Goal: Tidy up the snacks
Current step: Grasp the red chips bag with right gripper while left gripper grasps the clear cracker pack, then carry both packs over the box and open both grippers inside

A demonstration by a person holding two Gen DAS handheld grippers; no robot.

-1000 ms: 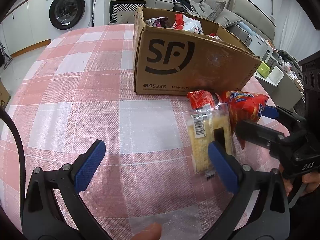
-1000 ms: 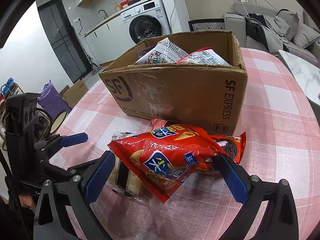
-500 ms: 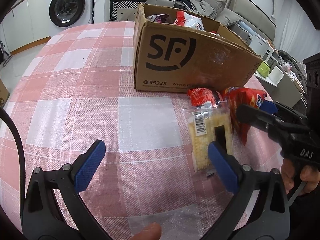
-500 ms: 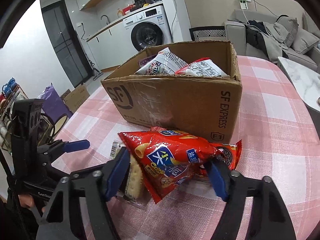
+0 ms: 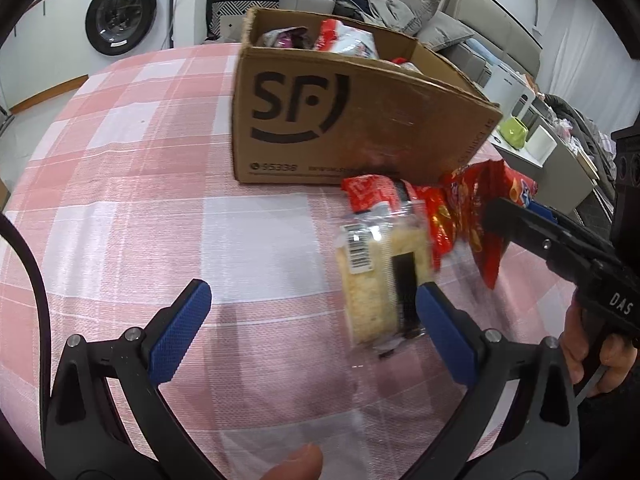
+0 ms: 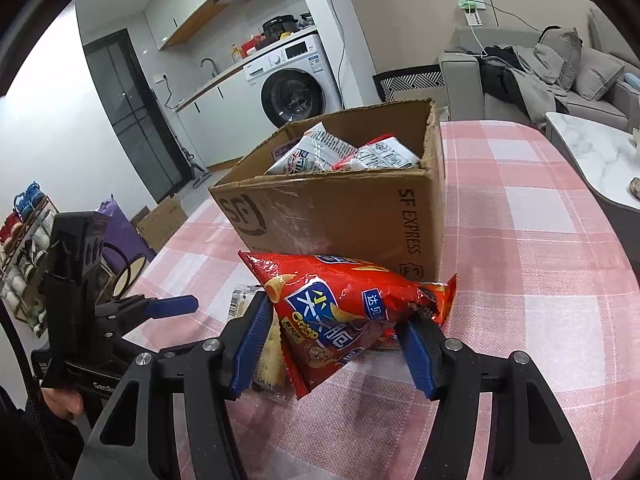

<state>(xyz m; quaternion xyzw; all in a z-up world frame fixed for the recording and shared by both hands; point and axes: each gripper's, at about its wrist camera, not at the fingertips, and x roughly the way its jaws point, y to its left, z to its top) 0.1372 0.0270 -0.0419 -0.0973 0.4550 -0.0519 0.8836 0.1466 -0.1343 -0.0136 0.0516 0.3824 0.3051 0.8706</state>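
Right gripper (image 6: 334, 338): jaws have just been closing and now pinch the red chip bag (image 6: 344, 316), its crumpled foil caught between both blue pads, bag tilted with its lower corner hanging just above the tablecloth (image 6: 540, 280). Left gripper (image 5: 312, 330): jaws wide apart, nothing between them, poised over the cloth with its right pad just beside the clear-wrapped cracker pack (image 5: 380, 280). Cardboard box (image 6: 340, 216): open-topped, already holding several snack packets, at least a white-and-red one and a silver one visible above the rim; stands just behind the loose items. Outstanding on the table: cracker pack, lying flat; small red packet (image 5: 368, 192) against the box's base. Status, as judged: partly done; chip bag gripped but not yet in the box, two further items unhandled.
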